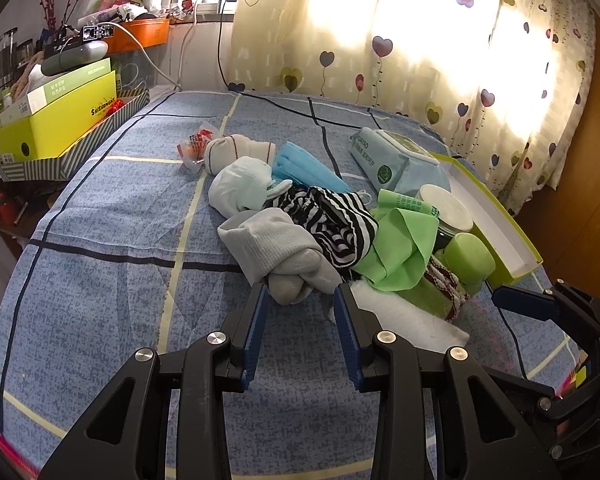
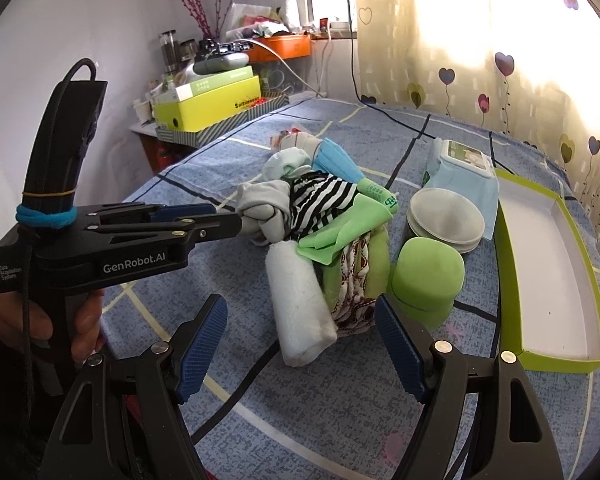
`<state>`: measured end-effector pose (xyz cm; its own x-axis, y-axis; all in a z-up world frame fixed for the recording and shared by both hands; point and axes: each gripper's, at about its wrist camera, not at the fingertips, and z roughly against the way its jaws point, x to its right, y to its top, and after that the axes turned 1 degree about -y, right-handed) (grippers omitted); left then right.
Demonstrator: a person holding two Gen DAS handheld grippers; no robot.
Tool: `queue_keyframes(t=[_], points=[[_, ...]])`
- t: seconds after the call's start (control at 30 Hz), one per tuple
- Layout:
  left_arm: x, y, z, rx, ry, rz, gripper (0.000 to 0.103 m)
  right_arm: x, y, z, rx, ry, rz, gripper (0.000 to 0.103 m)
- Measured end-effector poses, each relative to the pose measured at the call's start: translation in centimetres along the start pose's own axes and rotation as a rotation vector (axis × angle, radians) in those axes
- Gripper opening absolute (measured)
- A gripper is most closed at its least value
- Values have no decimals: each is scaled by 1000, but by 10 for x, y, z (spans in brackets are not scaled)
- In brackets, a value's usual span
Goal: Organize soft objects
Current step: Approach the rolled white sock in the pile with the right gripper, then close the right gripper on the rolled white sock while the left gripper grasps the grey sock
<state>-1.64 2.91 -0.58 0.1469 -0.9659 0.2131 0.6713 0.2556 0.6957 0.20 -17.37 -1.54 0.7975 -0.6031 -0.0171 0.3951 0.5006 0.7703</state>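
Note:
A pile of soft things lies on the blue checked bed (image 1: 120, 220). My left gripper (image 1: 300, 290) is shut on the knotted end of a grey sock bundle (image 1: 276, 248); from the side, the left gripper (image 2: 238, 222) meets the grey sock bundle (image 2: 260, 208). Behind it lie a black-and-white striped cloth (image 1: 336, 220), a green cloth (image 1: 400, 248) and a white sock ball (image 1: 240, 192). My right gripper (image 2: 300, 300) is open wide, with a white rolled towel (image 2: 300, 304) and a patterned cloth (image 2: 356, 280) lying between its fingers, untouched.
An open lime box (image 2: 548, 272) lies at the right. Beside the pile stand a green round container (image 2: 428, 276), a white-lidded jar (image 2: 444, 216) and a wipes pack (image 2: 460, 168). A cluttered side table with a yellow box (image 1: 56, 120) borders the bed's left. A hand (image 2: 80, 328) holds the left gripper's handle.

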Motion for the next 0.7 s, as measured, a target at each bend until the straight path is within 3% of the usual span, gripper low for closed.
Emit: queue_keyframes(t=[0.7], points=[[-7, -2, -1, -4, -16, 23, 36, -4, 3, -8, -2, 8, 0, 77]])
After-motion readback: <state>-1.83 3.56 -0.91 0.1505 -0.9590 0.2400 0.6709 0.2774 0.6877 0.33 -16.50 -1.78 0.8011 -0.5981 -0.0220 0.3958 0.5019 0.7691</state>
